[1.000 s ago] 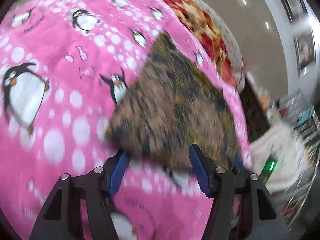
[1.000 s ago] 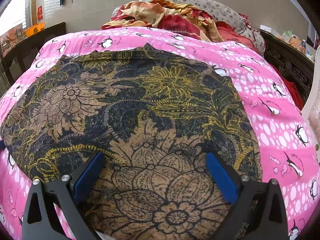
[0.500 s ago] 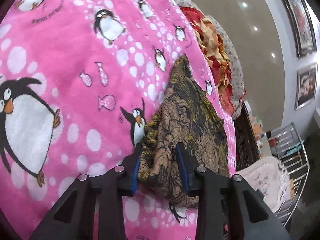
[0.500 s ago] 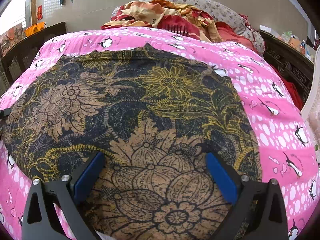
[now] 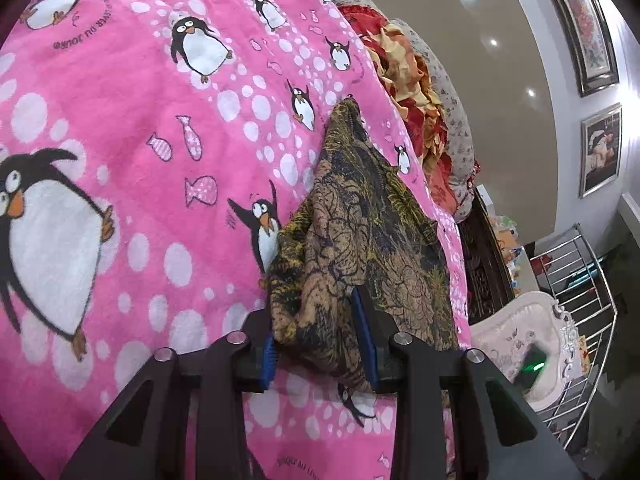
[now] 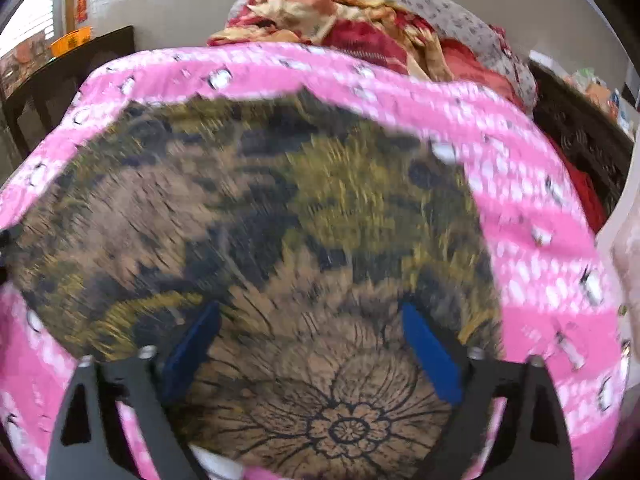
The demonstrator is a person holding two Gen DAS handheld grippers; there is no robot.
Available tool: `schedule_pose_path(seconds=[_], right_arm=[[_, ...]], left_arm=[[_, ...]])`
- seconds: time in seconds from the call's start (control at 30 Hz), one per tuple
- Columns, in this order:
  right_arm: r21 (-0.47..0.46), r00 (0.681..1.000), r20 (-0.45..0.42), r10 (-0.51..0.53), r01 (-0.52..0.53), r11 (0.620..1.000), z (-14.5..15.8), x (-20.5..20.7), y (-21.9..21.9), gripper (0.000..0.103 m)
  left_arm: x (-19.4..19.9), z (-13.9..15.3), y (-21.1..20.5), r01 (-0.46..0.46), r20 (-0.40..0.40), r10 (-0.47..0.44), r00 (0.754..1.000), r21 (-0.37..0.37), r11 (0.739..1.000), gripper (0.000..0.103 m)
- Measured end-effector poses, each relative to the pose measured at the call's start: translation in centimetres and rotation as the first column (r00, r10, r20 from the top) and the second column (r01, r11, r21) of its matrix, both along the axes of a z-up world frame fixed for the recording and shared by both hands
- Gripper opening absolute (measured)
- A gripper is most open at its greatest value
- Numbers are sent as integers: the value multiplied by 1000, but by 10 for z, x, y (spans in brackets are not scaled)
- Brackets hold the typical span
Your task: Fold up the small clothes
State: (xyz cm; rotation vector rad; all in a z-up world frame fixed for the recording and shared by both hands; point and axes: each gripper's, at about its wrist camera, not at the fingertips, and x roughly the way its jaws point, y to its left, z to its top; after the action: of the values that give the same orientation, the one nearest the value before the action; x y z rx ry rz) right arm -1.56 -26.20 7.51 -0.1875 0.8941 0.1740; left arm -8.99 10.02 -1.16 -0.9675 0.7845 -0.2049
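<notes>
A dark floral cloth [image 6: 280,200] in brown, yellow and navy lies spread on a pink penguin blanket [image 6: 540,200]. In the left wrist view one edge of the cloth [image 5: 372,216] is bunched up off the blanket [image 5: 140,100]. My left gripper [image 5: 316,320] is closing, and its blue pads press on that bunched edge. My right gripper [image 6: 310,312] hovers over the cloth's near edge. Its jaws stand wide and are closing. Cloth lies below them and the pads do not press on it. The right wrist view is blurred.
A heap of red and yellow bedding [image 6: 340,20] lies at the far end of the bed, also in the left wrist view [image 5: 412,92]. A dark carved bed frame [image 5: 484,264], a white padded chair [image 5: 520,332] and a metal rack [image 5: 580,280] stand beside the bed. A dark table [image 6: 60,76] stands far left.
My left jaws have narrowed from wide apart onto the cloth's edge, gathering it into a bunch. My right gripper has risen slightly and its jaws have drawn in a little.
</notes>
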Motion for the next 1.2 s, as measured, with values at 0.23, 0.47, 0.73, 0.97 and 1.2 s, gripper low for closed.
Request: schedule_pose_path(seconds=[0.23, 0.47, 0.73, 0.97, 1.2], right_arm=[[105, 984, 50, 172, -176, 979, 68, 46, 58, 92], [445, 916, -139, 377, -283, 850, 63, 144, 140, 81], [372, 838, -343, 424, -293, 881, 41, 200, 219, 81], [80, 853, -405, 329, -326, 942, 38, 220, 252, 72], [132, 831, -425, 359, -335, 933, 43, 215, 234, 10]], left_arm=[[-1, 34, -25, -1, 59, -19, 998, 317, 948, 0], [-10, 101, -98, -4, 291, -267, 919, 683, 730, 0], [1, 124, -127, 41, 331, -392, 858, 717, 696, 0], [2, 125, -129, 72, 337, -412, 847, 694, 717, 0], [-3, 131, -140, 95, 341, -440, 831, 692, 716, 0]])
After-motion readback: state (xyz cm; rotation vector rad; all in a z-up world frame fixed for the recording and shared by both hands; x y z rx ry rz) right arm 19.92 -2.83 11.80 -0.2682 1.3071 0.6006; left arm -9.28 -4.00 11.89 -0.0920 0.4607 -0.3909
